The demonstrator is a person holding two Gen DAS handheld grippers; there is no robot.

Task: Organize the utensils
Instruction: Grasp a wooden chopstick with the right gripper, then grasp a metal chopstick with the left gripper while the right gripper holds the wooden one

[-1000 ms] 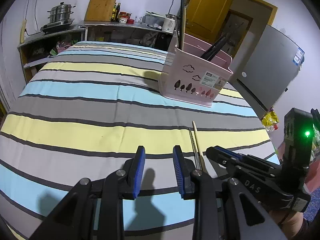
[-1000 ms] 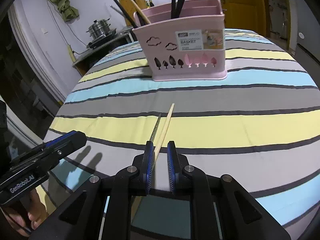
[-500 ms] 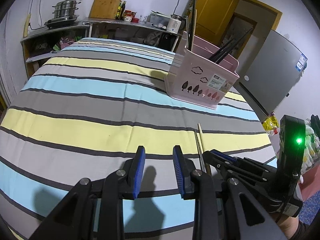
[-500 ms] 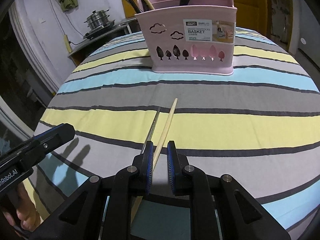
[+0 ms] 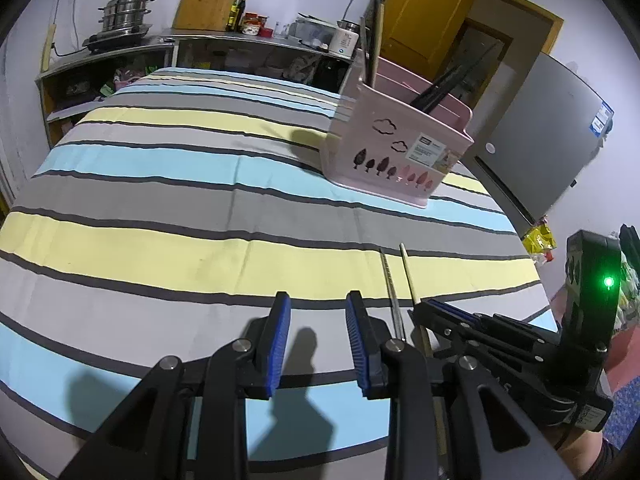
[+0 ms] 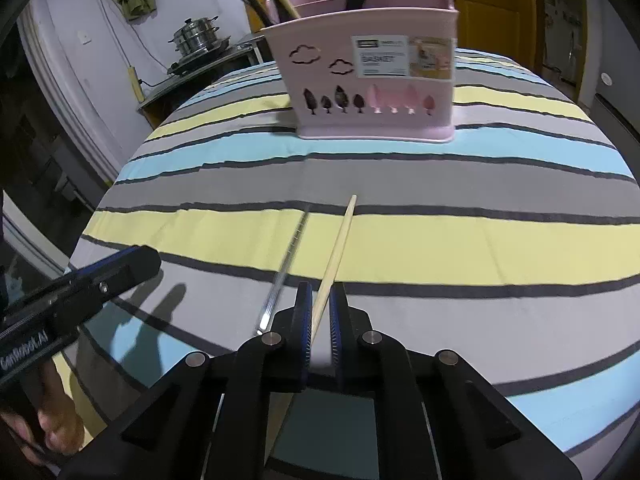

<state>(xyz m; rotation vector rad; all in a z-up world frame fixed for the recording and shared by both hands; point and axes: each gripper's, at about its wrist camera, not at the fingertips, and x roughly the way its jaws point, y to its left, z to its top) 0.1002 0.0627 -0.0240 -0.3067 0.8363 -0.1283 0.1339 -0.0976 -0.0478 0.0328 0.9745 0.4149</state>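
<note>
Right gripper: jaws just been closing, narrow around wooden chopstick; contact unclear.
Left gripper: partly open, empty.
Beside: metal chopstick, lower centre.
Basket: upper centre; contents cut off.

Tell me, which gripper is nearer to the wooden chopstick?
Right. The right gripper has the wooden chopstick between its jaws; the left gripper hangs open beside it, empty.

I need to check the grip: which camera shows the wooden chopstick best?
The right wrist view: the wooden chopstick runs full length between the right tongs. The left wrist view shows only its far end.
</note>
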